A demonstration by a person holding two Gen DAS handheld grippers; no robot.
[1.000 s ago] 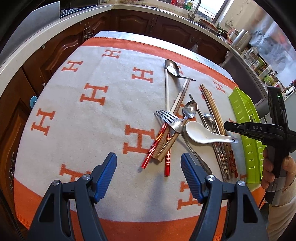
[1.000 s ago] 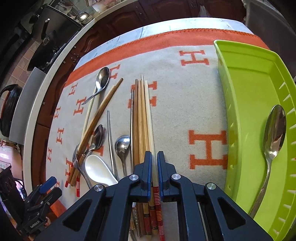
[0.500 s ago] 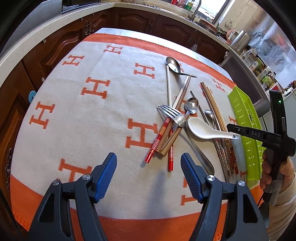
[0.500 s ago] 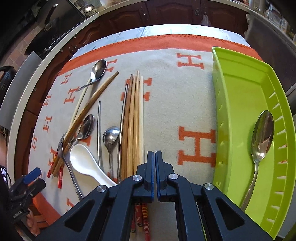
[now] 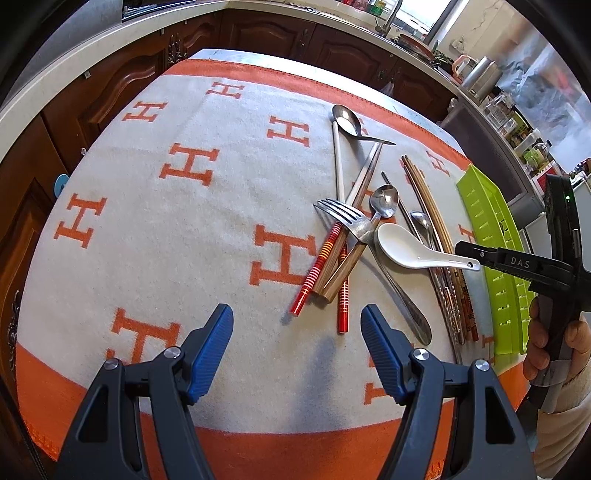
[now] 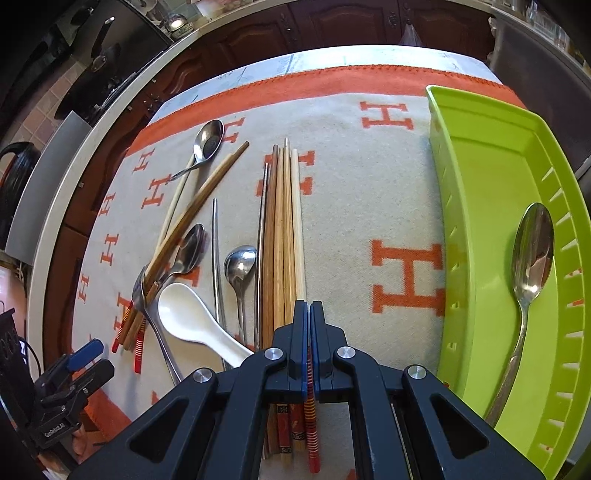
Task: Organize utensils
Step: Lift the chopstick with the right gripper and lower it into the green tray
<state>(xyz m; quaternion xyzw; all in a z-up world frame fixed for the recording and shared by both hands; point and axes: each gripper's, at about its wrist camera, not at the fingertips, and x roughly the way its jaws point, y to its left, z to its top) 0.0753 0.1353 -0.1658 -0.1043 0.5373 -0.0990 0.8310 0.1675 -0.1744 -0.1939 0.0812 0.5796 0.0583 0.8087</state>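
Utensils (image 5: 384,201) lie loose on the worktop (image 5: 184,240) left of the green tray (image 6: 436,155), with one spoon (image 6: 533,254) already inside it.
Furthest from the tray, the left tongs (image 5: 297,347) hover apart and empty, short of the tangled fork (image 5: 343,216) and white soup spoon (image 5: 402,245). Nearer the tray, the right tongs (image 6: 307,314) are pressed together on the striped-end chopstick (image 6: 298,240), the outermost of the straight row. Best to lift it straight up and level, so that its neighbours are not dragged, then lay it lengthways beside the spoon.

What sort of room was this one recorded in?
Most likely a home kitchen: dark wood cabinets under a pale countertop, a tap by the window, and a kettle.
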